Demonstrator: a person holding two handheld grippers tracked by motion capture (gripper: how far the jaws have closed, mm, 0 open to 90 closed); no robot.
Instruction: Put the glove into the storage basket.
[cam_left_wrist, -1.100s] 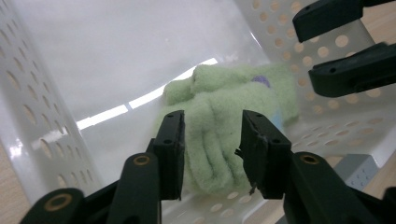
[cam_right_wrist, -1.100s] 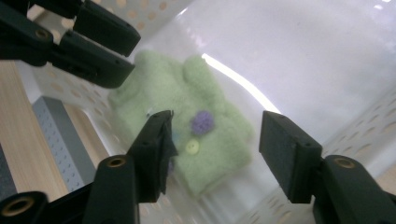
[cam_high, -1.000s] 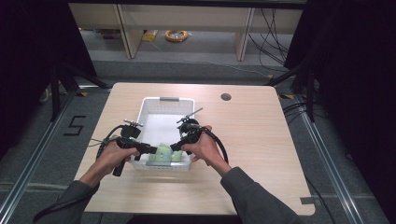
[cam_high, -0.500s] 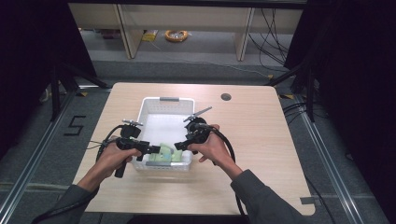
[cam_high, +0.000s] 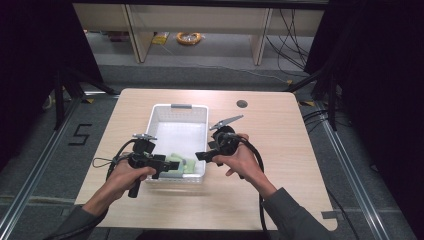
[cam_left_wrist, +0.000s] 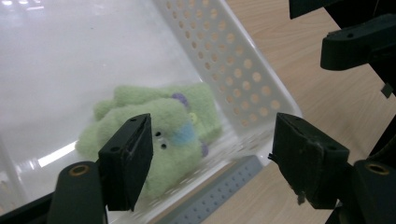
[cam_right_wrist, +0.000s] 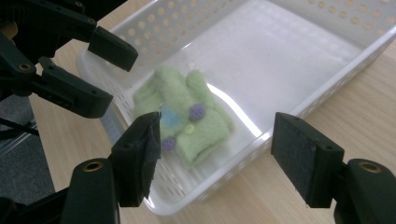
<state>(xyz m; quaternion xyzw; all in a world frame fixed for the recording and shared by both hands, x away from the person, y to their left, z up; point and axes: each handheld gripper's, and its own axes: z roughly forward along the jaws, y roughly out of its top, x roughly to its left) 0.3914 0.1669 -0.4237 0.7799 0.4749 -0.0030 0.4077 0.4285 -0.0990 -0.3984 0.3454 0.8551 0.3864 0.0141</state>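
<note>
The folded green garment (cam_high: 178, 164) lies in the white basket (cam_high: 177, 107), at its 6 o'clock end. My left gripper (cam_high: 170, 165) and right gripper (cam_high: 199, 156) have just been opening, nothing between them. Placing looks finished; next I withdraw clear.

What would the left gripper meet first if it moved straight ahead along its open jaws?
Probably the green felt toy lying in the white basket; the left gripper looks aimed over the near rim, though depth is uncertain.
</note>
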